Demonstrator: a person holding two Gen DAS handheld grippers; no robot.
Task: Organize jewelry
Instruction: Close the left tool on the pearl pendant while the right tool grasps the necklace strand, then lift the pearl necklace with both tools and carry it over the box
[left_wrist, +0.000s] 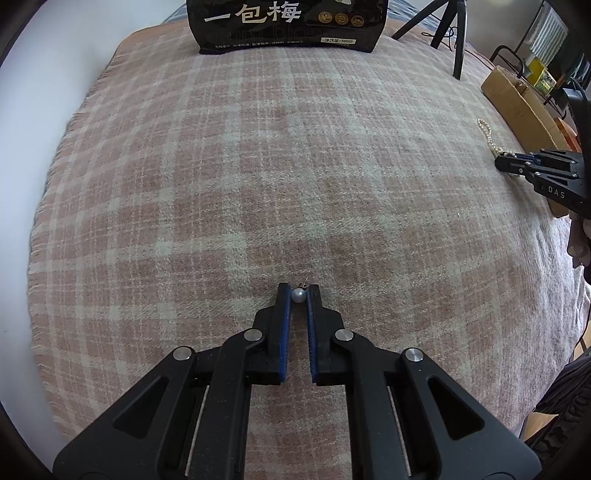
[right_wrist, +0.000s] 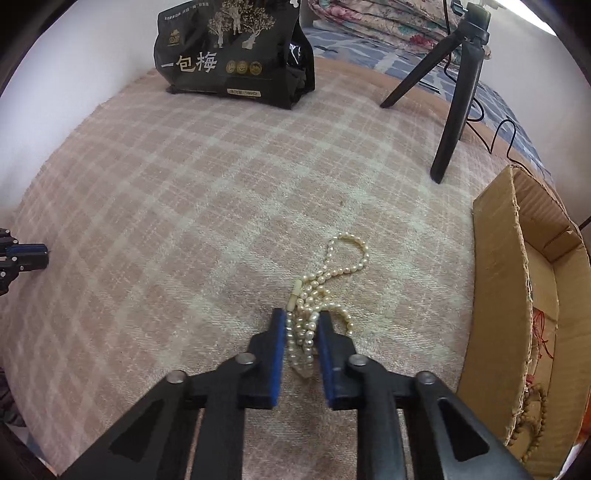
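My left gripper (left_wrist: 298, 291) is shut on a pearl stud earring (left_wrist: 298, 295), its pin pointing away, just above the pink plaid blanket (left_wrist: 221, 177). My right gripper (right_wrist: 302, 325) is closed around a bunched pearl necklace (right_wrist: 314, 295) that lies on the blanket; a loop of the strand (right_wrist: 349, 251) trails ahead of the fingertips. In the left wrist view the right gripper (left_wrist: 506, 162) shows at the far right with the necklace (left_wrist: 487, 136) beside it. In the right wrist view the left gripper (right_wrist: 35, 254) shows at the left edge.
An open cardboard box (right_wrist: 495, 280) stands on the right with a brown bead strand (right_wrist: 533, 428) inside. A black snack bag (right_wrist: 236, 51) stands at the back. A black tripod (right_wrist: 458, 96) with a cable stands at the back right.
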